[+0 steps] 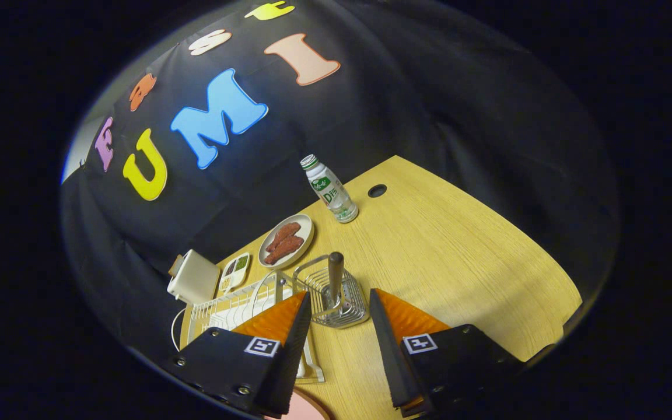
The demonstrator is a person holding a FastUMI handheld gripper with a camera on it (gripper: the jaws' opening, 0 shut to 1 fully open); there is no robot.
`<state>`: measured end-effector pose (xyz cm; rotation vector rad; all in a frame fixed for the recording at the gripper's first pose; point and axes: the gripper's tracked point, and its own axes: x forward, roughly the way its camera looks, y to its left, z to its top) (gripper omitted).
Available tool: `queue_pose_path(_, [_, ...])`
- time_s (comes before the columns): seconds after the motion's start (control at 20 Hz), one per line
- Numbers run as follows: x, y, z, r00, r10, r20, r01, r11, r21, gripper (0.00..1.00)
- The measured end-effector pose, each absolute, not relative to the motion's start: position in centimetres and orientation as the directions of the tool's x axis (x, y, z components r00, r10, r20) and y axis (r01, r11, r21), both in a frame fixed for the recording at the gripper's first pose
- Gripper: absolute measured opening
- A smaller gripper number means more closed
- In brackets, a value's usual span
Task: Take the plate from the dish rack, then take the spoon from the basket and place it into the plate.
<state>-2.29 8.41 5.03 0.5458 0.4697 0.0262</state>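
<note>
A small wire basket (pixel 336 297) stands on the wooden table just ahead of my fingers. The spoon's brown wooden handle (pixel 336 274) sticks upright out of it. My gripper (pixel 339 300) is open, hovering above the table, and the basket with the handle sits in the gap between the fingertips; neither finger touches it. The white wire dish rack (pixel 237 312) lies to the left of the basket, partly hidden behind my left finger. A pink rounded edge, likely the plate (pixel 304 408), shows under the fingers close to me.
Beyond the basket a plate of brown sausage-like food (pixel 286 240) lies on the table (pixel 458 274), with a small plastic bottle (pixel 331 189) further back. A small sauce tray (pixel 235 272) and a white boxy object (pixel 194 277) sit left of that. A cable hole (pixel 377 191) marks the table's far edge.
</note>
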Motion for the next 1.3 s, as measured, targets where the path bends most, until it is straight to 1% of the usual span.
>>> queue_pose_path(0.15, [-0.1, 8.8, 5.1, 0.907, 0.131, -0.399, 0.111, 0.841, 0.529, 0.59])
queue_pose_path(0.3, [1.7, 9.2, 4.0, 0.905, 0.123, -0.407, 0.129, 0.832, 0.54, 0.59])
queue_pose_path(0.35, [2.3, 9.2, 3.8, 0.905, 0.124, -0.407, 0.13, 0.83, 0.543, 0.57])
queue_pose_path(0.45, [2.8, 9.1, 4.0, 0.909, 0.12, -0.4, 0.13, 0.828, 0.545, 0.57])
queue_pose_path(0.5, [3.3, 9.0, 3.3, 0.906, 0.102, -0.411, 0.15, 0.83, 0.537, 0.56])
queue_pose_path(0.55, [3.5, 9.2, 3.1, 0.903, 0.115, -0.413, 0.144, 0.825, 0.546, 0.23])
queue_pose_path(0.6, [3.5, 9.6, 2.7, 0.896, 0.13, -0.424, 0.141, 0.822, 0.551, 0.19])
queue_pose_path(0.65, [4.6, 9.5, 2.3, 0.896, 0.112, -0.431, 0.157, 0.827, 0.54, 0.19])
queue_pose_path(0.7, [3.4, 9.3, 3.1, 0.898, 0.11, -0.426, 0.152, 0.83, 0.536, 0.14])
queue_pose_path(0.75, [3.7, 9.5, 3.1, 0.896, 0.116, -0.428, 0.145, 0.836, 0.529, 0.09])
queue_pose_path(1.05, [4.0, 9.3, 6.3, 0.914, 0.131, -0.385, 0.104, 0.839, 0.534, 0.09])
queue_pose_path(1.3, [2.7, 9.0, 11.0, 0.934, 0.142, -0.327, 0.033, 0.88, 0.474, 0.09])
